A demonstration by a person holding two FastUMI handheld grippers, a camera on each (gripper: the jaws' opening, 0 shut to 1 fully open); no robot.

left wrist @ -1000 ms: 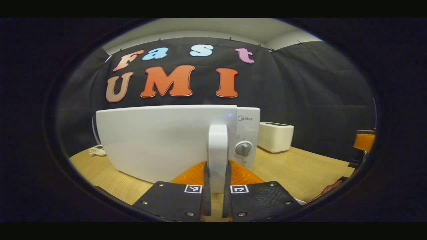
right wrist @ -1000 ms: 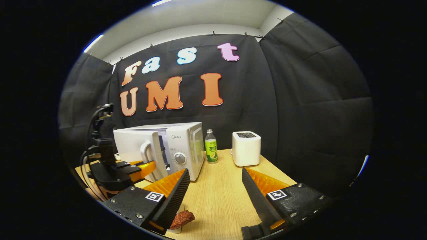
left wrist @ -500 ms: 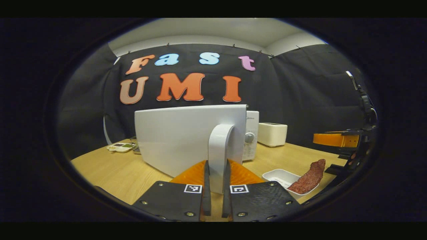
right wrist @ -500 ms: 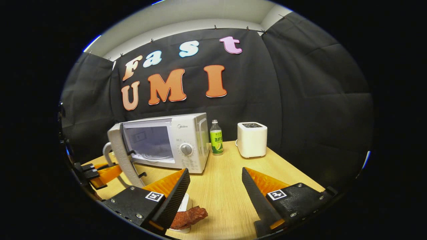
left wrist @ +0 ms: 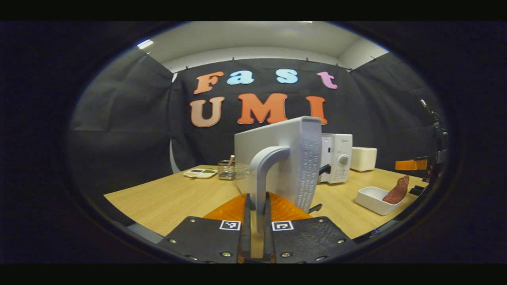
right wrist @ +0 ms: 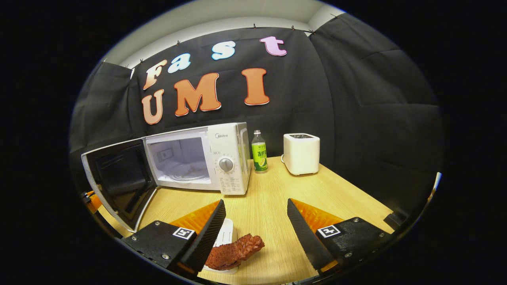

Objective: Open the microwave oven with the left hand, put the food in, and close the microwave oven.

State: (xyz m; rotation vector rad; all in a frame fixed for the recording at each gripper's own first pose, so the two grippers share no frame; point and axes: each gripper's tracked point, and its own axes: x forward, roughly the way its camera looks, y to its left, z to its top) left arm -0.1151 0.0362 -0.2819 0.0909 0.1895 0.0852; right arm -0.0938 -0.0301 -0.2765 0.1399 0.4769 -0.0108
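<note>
The white microwave (right wrist: 222,158) stands at the back of the wooden table with its door (right wrist: 121,180) swung wide to the left, the cavity (right wrist: 180,160) showing. My left gripper (left wrist: 256,221) is shut on the door's white handle (left wrist: 261,174), close in the left gripper view. The food, a reddish-brown strip of meat (right wrist: 233,252), lies across a small white dish (right wrist: 225,239); the same meat (left wrist: 397,190) and dish (left wrist: 374,196) appear at the right in the left gripper view. My right gripper (right wrist: 256,227) hangs open just above and beyond the food.
A green-labelled bottle (right wrist: 259,152) and a white toaster (right wrist: 302,153) stand right of the microwave. A wire basket (left wrist: 226,169) and a flat tray (left wrist: 200,173) sit at the far left of the table (right wrist: 277,198).
The left gripper has pulled the door from slightly ajar to wide open, swinging left. The right gripper has drifted forward over the food.
</note>
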